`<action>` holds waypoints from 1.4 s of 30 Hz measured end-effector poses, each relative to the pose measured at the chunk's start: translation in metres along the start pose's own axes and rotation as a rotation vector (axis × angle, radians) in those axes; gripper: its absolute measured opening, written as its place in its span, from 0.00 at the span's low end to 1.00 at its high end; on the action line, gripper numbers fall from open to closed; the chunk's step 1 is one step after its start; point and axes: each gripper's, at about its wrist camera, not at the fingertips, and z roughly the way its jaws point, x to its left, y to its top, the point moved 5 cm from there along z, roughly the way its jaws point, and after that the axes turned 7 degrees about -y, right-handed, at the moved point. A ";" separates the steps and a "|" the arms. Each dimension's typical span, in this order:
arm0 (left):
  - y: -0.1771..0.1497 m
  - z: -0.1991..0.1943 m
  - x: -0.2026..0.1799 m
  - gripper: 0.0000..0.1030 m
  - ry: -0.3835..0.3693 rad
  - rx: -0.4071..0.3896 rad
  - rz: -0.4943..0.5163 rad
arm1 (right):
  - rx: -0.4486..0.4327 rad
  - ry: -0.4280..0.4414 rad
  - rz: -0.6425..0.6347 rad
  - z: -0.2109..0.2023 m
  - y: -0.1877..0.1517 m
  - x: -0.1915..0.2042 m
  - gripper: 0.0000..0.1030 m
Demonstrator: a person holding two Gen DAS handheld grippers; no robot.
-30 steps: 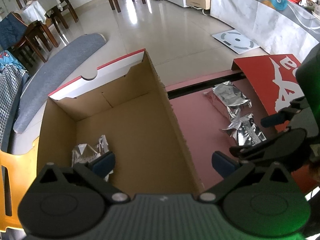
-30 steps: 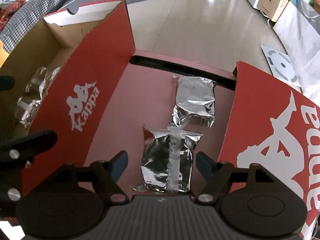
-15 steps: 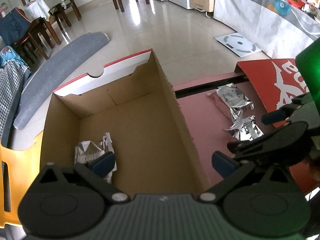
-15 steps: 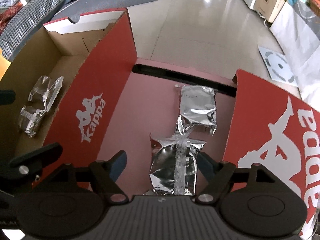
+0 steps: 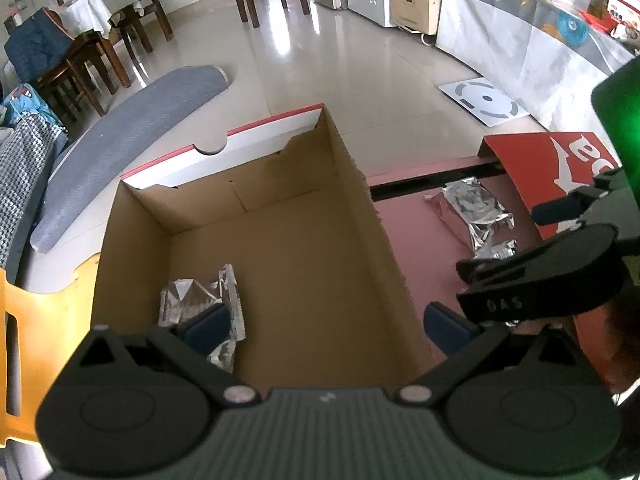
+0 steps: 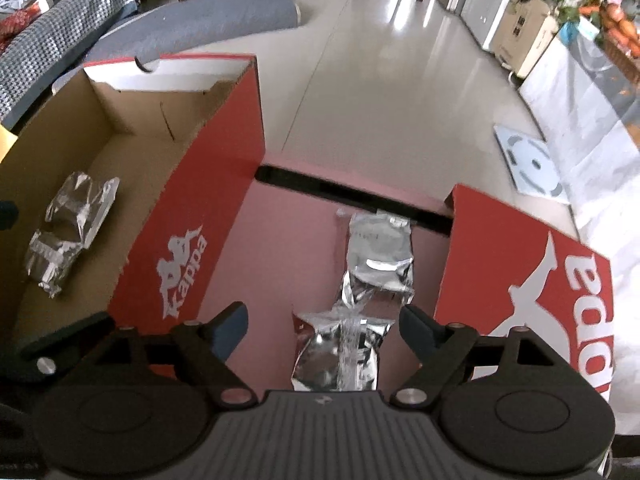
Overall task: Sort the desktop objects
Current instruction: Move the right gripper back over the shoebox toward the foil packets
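A red Kappa shoebox (image 6: 188, 216) stands open on the left, with one crumpled silver foil packet (image 6: 68, 232) on its brown floor (image 5: 304, 264). My left gripper (image 5: 326, 326) hovers open over that box, holding nothing; its left fingertip overlaps the packet (image 5: 196, 300). Two more foil packets lie on the pink tabletop (image 6: 280, 240): a near one (image 6: 340, 356) and a far one (image 6: 378, 252). My right gripper (image 6: 324, 322) hangs above the near packet. Its jaws are opening, and the packet lies below and between them, untouched by the pads.
The red box lid (image 6: 540, 280) stands on edge to the right of the packets. A black strip (image 6: 352, 196) marks the table's far edge, with tiled floor beyond. A grey cushion (image 5: 132, 140) and an orange part (image 5: 36, 320) sit left of the box.
My right gripper has lifted a little above the near packet and its jaws have spread wider. The left gripper has stayed over the box, open.
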 end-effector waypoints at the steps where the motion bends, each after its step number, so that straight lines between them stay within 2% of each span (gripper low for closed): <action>1: 0.000 0.000 0.001 1.00 -0.004 -0.001 -0.004 | -0.008 -0.006 0.003 -0.002 0.002 0.000 0.80; 6: -0.001 -0.003 0.012 1.00 0.002 -0.010 -0.038 | -0.040 -0.018 0.033 -0.011 0.011 -0.001 0.80; 10: -0.002 -0.005 0.026 1.00 0.020 -0.018 -0.080 | -0.037 0.008 0.059 -0.016 0.015 0.000 0.80; 17: -0.004 -0.008 0.045 1.00 0.040 -0.030 -0.144 | -0.094 0.013 0.041 -0.032 0.026 0.012 0.81; 21: -0.007 -0.014 0.057 1.00 0.072 -0.047 -0.166 | -0.107 0.032 0.051 -0.042 0.030 0.018 0.81; 25: -0.010 -0.022 0.075 1.00 0.101 -0.071 -0.214 | -0.145 0.040 0.020 -0.053 0.035 0.030 0.88; 29: -0.014 -0.032 0.095 1.00 0.133 -0.095 -0.272 | -0.186 0.051 -0.014 -0.064 0.040 0.044 0.88; 34: -0.021 -0.042 0.119 1.00 0.178 -0.116 -0.337 | -0.203 0.104 -0.028 -0.071 0.044 0.060 0.88; 42: -0.036 -0.047 0.141 1.00 0.237 -0.097 -0.373 | -0.203 0.122 -0.030 -0.076 0.050 0.081 0.88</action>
